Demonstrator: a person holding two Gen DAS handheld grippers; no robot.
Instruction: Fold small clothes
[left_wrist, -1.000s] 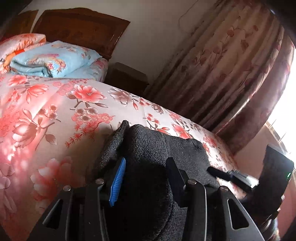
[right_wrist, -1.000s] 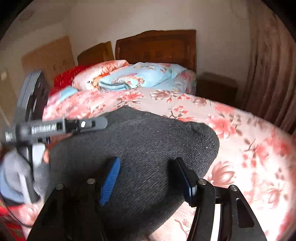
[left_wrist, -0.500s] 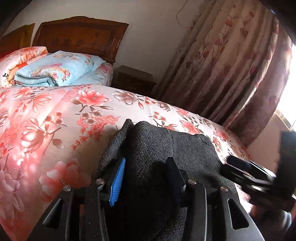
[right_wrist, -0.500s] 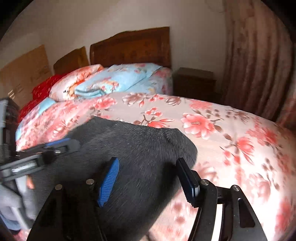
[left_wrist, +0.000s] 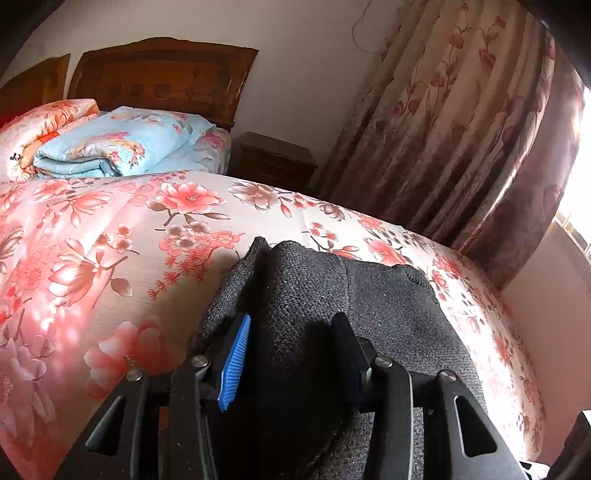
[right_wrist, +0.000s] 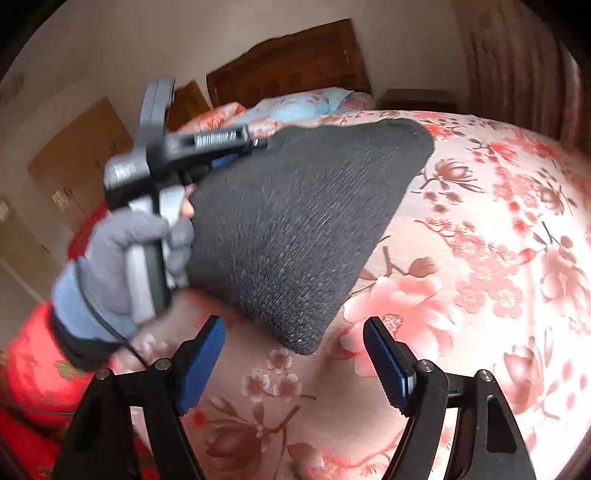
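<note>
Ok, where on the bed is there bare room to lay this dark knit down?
Bare bedspread lies right of the dark knit, toward the curtain. Another bare stretch lies between the knit and the folded blankets. Crowded: the headboard end, and around the left gripper.

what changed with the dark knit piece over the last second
The right tool let go of the dark knit garment: its fingers now stand open with the cloth clear of them, where before they flanked it. The left tool has stayed clamped on the garment, which now hangs from it above the floral bedspread. The folded blue quilt by the headboard is unchanged.
</note>
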